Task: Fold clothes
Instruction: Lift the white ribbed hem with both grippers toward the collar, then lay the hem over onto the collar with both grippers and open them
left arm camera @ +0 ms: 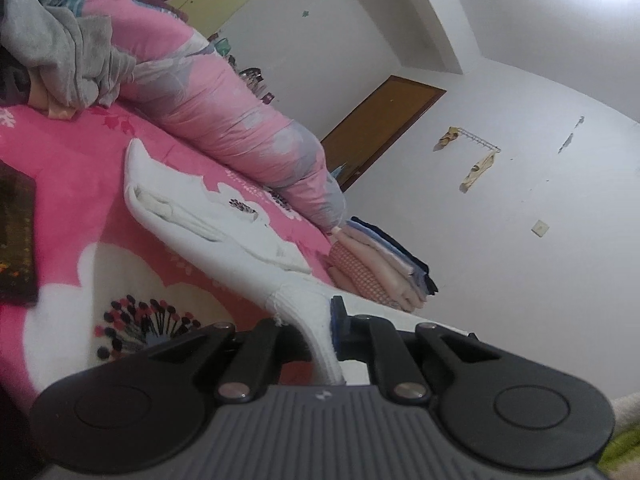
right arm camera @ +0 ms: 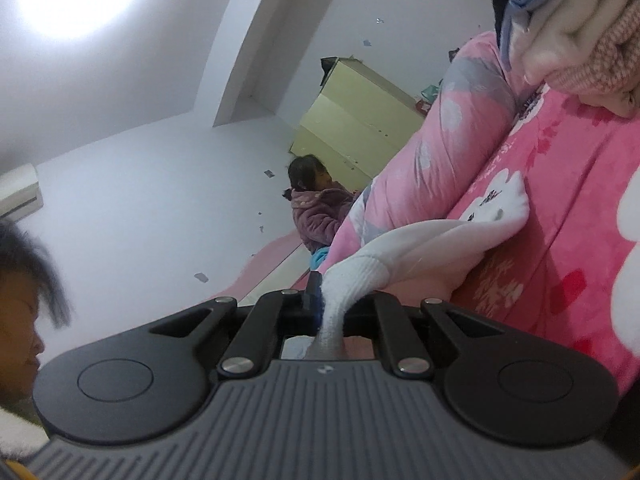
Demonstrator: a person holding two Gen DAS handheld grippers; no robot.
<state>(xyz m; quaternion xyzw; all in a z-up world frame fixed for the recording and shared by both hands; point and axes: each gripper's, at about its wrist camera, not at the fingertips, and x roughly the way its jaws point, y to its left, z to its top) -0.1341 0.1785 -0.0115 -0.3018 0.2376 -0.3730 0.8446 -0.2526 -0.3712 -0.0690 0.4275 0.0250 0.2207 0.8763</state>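
Note:
A white knit garment point(left arm camera: 192, 204) lies partly folded on the pink flowered bedspread point(left arm camera: 80, 168). One ribbed end rises from it into my left gripper point(left arm camera: 326, 320), which is shut on that cuff beside its blue pad. In the right wrist view the same white garment point(right arm camera: 440, 236) stretches across the bedspread point(right arm camera: 560, 200), lifted off it near me. My right gripper point(right arm camera: 326, 300) is shut on another ribbed cuff of it. Both views are tilted steeply.
A rolled pink quilt point(left arm camera: 224, 108) runs along the bed's far side, with a grey clothes heap point(left arm camera: 68, 52) at one end and a stack of folded clothes point(left arm camera: 384, 264) at the other. A dark flat item point(left arm camera: 16, 236) lies at left. A seated person point(right arm camera: 320, 212) is beyond the quilt.

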